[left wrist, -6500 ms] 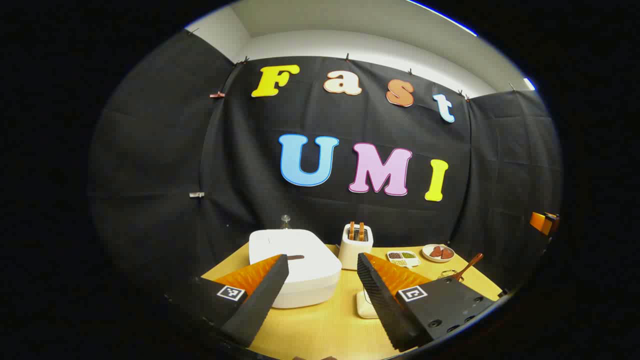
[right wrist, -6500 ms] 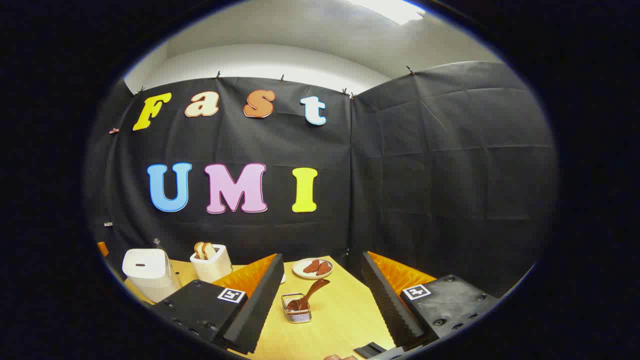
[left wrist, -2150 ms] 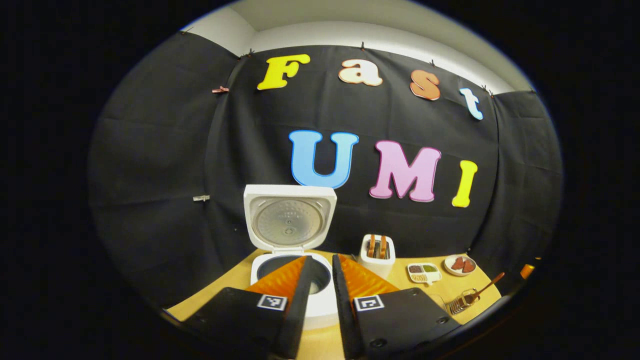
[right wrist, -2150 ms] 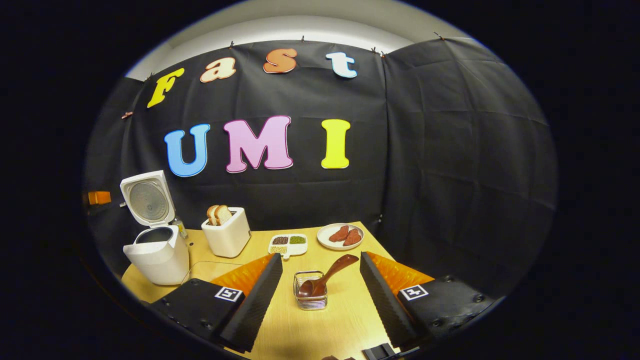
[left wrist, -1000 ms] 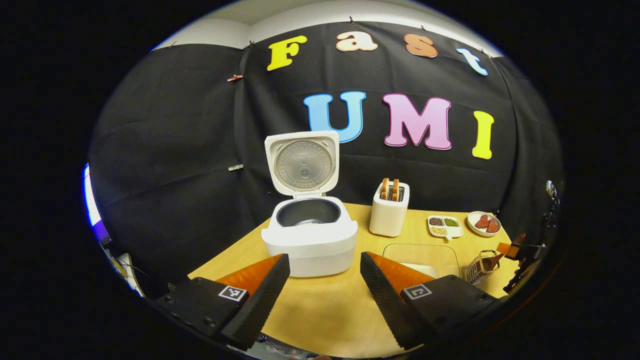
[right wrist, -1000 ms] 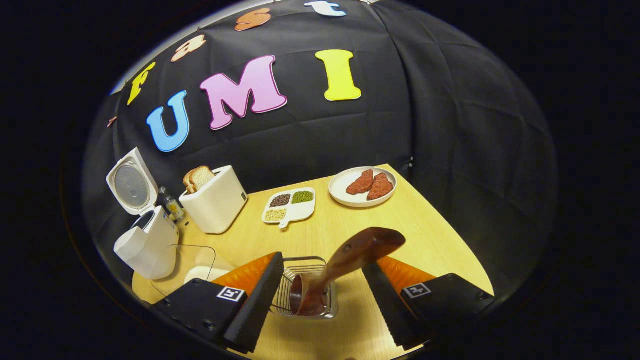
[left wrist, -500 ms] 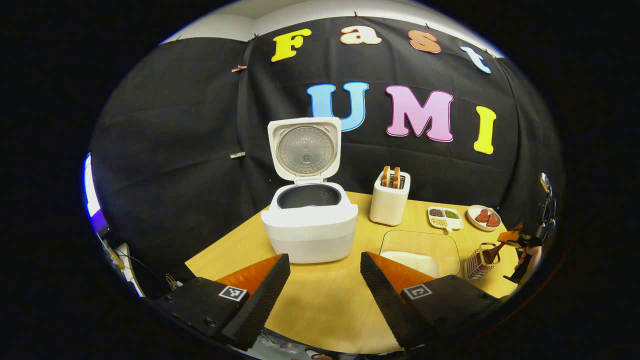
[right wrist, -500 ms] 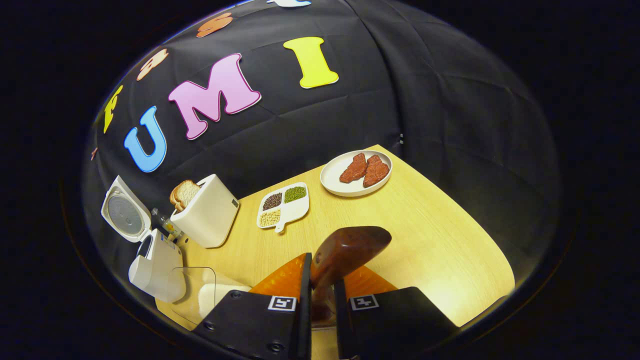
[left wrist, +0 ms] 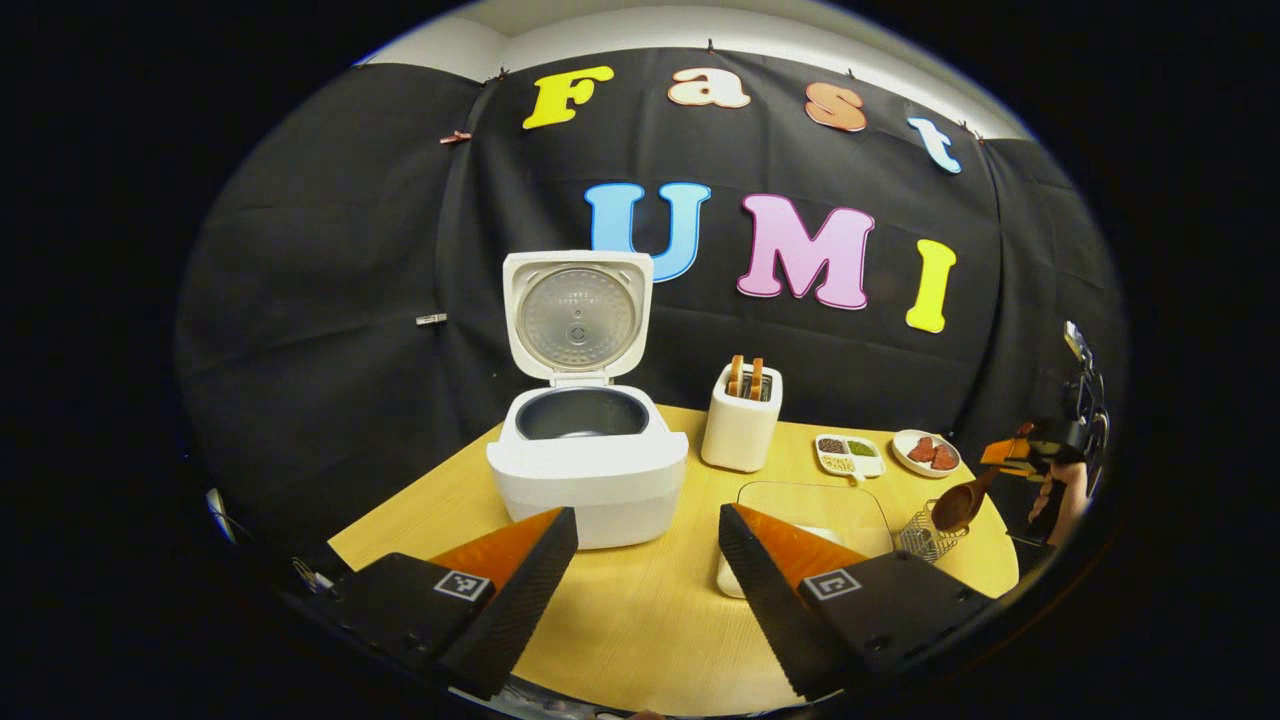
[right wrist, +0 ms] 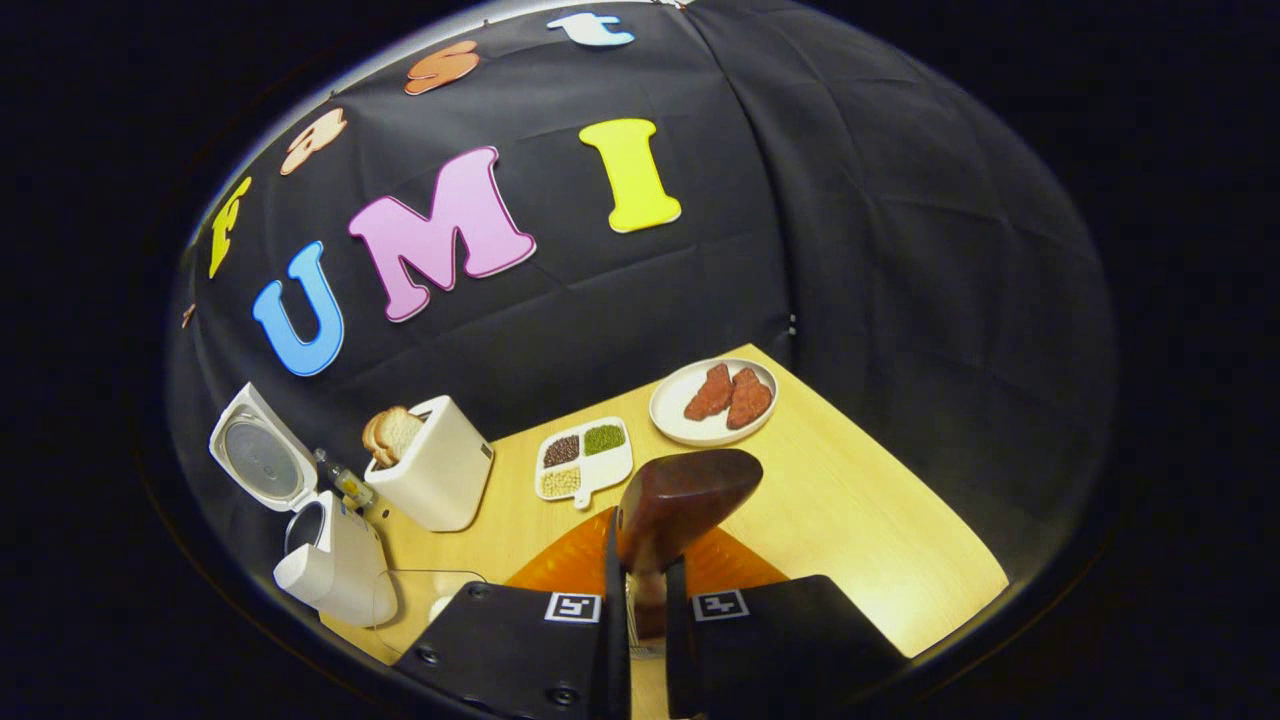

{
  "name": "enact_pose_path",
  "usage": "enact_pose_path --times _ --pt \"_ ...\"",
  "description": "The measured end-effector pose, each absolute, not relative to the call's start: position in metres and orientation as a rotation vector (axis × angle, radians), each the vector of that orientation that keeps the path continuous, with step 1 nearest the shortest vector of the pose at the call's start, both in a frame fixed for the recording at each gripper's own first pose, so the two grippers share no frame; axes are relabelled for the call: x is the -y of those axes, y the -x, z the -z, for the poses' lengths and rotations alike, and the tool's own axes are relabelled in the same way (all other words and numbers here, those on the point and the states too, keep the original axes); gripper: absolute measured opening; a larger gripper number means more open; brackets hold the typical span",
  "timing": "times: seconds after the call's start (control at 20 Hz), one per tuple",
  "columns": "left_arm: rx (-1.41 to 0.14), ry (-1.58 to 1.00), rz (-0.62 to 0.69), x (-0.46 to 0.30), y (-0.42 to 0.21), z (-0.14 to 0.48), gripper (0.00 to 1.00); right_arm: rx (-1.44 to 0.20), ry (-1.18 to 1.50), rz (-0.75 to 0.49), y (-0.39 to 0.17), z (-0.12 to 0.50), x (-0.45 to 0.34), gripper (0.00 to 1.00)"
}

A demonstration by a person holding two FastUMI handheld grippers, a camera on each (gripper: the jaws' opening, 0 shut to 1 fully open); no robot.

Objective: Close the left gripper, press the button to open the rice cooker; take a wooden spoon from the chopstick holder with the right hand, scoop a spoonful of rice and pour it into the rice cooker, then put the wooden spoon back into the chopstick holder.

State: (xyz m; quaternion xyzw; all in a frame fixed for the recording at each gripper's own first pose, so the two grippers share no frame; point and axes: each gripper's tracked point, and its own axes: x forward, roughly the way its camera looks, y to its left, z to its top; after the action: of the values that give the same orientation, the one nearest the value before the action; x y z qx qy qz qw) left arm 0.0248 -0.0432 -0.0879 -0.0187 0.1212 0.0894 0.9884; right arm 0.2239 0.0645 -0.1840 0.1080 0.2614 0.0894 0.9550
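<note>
The white rice cooker stands open, lid upright and the dark pot bare. My left gripper hangs open in front of it, nothing between its fingers. At the far right, my right gripper, held by a hand, carries the brown wooden spoon, bowl down, just above the wire chopstick holder. In the right gripper view the right gripper is shut on the wooden spoon, whose thick handle end sticks out past the fingers. A glass container with white rice sits between cooker and holder.
A white toaster with bread stands right of the cooker. Behind the container lie a divided dish of beans and a plate of red meat. In the right gripper view: cooker, toaster, plate near the table's far corner.
The right gripper, shut on the spoon's handle, has raised the spoon so its bowl is out of the wire holder. The left gripper stays open and has shifted slightly.
</note>
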Motion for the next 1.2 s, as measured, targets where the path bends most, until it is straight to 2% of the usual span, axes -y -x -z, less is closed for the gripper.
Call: enact_pose_path --times 0.2,0.4,0.75,0.95,1.2 --pt "-0.248 0.057 -0.149 0.023 -0.021 0.102 0.98 -0.469 -0.235 -0.232 -0.212 0.138 -0.102 0.18" --pt "-0.265 0.103 -0.134 -0.002 -0.017 0.109 0.97 -0.440 -0.284 -0.281 -0.193 0.118 -0.152 0.18" --pt "-0.256 0.098 -0.143 -0.038 -0.016 0.119 0.96 -0.497 -0.205 -0.423 -0.155 0.160 -0.239 0.18" --pt "-0.311 0.064 -0.128 -0.049 -0.013 0.146 0.96 -0.500 -0.037 -0.424 -0.154 0.207 -0.246 0.18" --pt "-0.338 0.042 -0.096 -0.059 -0.009 0.160 0.96 -0.533 0.050 -0.383 -0.149 0.251 -0.247 0.18"
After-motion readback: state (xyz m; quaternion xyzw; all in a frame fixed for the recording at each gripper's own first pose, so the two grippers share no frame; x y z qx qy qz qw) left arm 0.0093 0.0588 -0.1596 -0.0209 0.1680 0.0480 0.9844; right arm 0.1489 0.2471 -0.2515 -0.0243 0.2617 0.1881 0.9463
